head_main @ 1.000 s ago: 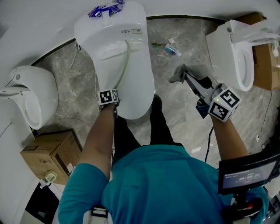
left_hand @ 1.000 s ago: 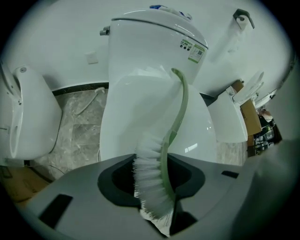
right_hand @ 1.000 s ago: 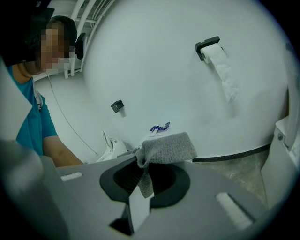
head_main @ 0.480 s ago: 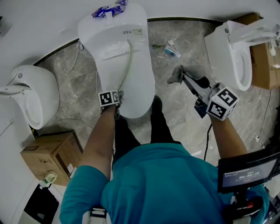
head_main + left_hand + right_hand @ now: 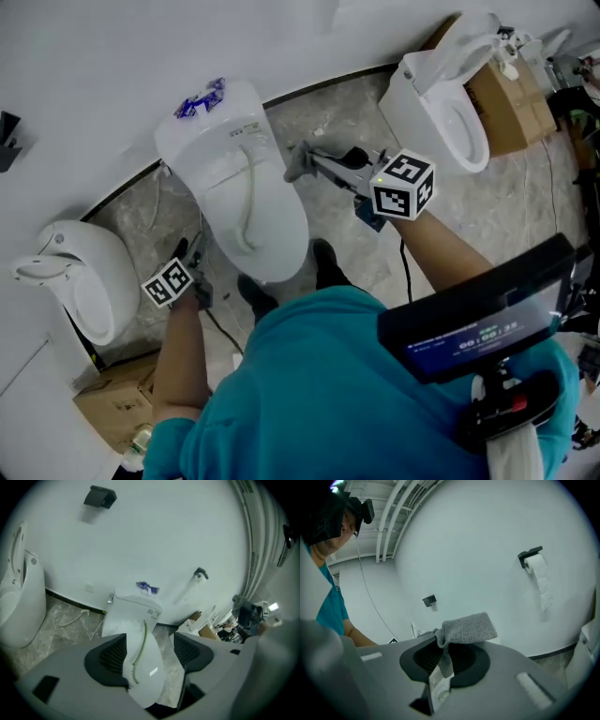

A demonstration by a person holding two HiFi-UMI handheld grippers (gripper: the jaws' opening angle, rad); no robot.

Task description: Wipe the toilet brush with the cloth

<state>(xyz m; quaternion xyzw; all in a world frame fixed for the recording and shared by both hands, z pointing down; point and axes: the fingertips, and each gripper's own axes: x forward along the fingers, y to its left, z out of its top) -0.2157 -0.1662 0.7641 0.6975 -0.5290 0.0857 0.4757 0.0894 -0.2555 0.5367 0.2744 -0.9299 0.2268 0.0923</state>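
Left gripper view: L gripper fingers just opened, empty; brush on toilet; R gripper clamps cloth

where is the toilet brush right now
The toilet brush lies lengthwise along the closed lid of the middle toilet, left of centre in the head view, with its bristles toward the lid's front end.

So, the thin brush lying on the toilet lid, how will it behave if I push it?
The toilet brush looks thin and bowed, so it is probably light and somewhat flexible. On the glossy toilet lid it may slide easily rather than roll.
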